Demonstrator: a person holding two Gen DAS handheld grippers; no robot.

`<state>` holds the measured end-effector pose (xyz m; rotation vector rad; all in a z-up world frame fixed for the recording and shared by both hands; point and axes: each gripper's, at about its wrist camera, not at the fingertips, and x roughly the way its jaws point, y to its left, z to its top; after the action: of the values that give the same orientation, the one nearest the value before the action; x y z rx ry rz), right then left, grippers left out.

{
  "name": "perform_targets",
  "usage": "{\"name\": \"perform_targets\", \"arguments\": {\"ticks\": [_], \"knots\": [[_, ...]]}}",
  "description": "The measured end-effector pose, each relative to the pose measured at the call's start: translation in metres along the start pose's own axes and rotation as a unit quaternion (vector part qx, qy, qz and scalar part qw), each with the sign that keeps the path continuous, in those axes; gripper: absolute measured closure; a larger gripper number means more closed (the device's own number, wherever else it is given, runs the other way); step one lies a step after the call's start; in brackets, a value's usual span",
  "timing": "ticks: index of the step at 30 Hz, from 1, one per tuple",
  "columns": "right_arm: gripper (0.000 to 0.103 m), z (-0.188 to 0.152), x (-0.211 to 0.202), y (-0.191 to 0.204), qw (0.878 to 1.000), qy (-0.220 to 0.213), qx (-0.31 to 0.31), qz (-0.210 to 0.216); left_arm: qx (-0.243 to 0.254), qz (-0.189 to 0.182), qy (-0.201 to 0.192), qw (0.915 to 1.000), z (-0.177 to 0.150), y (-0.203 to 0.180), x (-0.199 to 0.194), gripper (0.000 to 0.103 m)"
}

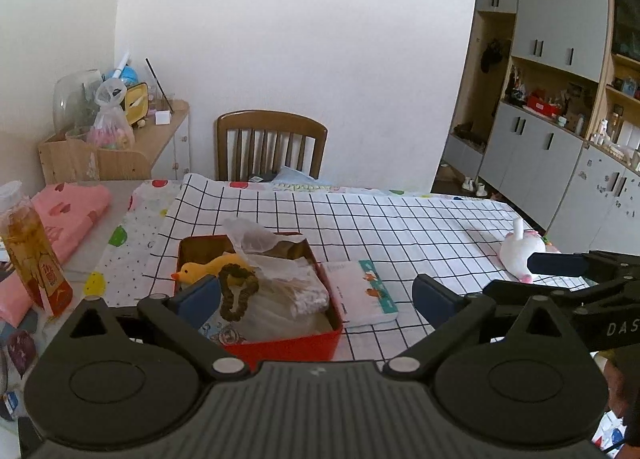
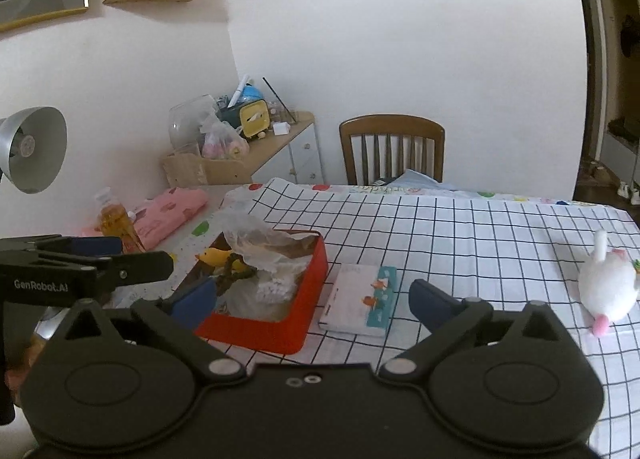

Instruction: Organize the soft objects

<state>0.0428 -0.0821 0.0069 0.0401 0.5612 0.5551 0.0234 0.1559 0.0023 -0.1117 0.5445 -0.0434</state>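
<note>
Left gripper (image 1: 316,293) and right gripper (image 2: 312,297): both spread wide, nothing between the pads. Red tin (image 1: 280,345) at 12 o'clock holds yellow plush duck (image 1: 208,269), bead string (image 1: 236,291), plastic bag (image 1: 280,279). White plush bunny (image 2: 608,287) lies alone on checked cloth (image 2: 480,227), 3 o'clock.

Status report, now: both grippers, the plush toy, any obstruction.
Left gripper open, empty. Right gripper open, empty. White plush toy lies loose on checked cloth, outside red box. Nothing blocking it.
</note>
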Motion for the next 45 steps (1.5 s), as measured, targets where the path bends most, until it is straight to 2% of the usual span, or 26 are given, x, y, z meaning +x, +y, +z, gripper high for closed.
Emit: {"name": "perform_targets", "arguments": {"ticks": [13, 19, 24, 45], "knots": [[0.000, -0.006, -0.018, 0.010, 0.999, -0.011, 0.020, -0.029, -0.014, 0.011, -0.018, 0.9997, -0.007, -0.010, -0.026, 0.000], [0.000, -0.007, -0.021, 0.014, 0.999, -0.012, 0.017, -0.034, 0.009, 0.029, -0.023, 0.9993, -0.009, -0.019, -0.031, 0.000], [0.000, -0.008, -0.024, 0.013, 0.999, -0.012, 0.022, -0.043, 0.006, 0.034, -0.026, 0.9991, -0.009, -0.018, -0.036, 0.000], [0.000, -0.001, -0.036, 0.033, 0.998, -0.038, -0.018, -0.056, 0.002, 0.025, -0.044, 0.9987, -0.007, -0.014, -0.044, 0.001]]}}
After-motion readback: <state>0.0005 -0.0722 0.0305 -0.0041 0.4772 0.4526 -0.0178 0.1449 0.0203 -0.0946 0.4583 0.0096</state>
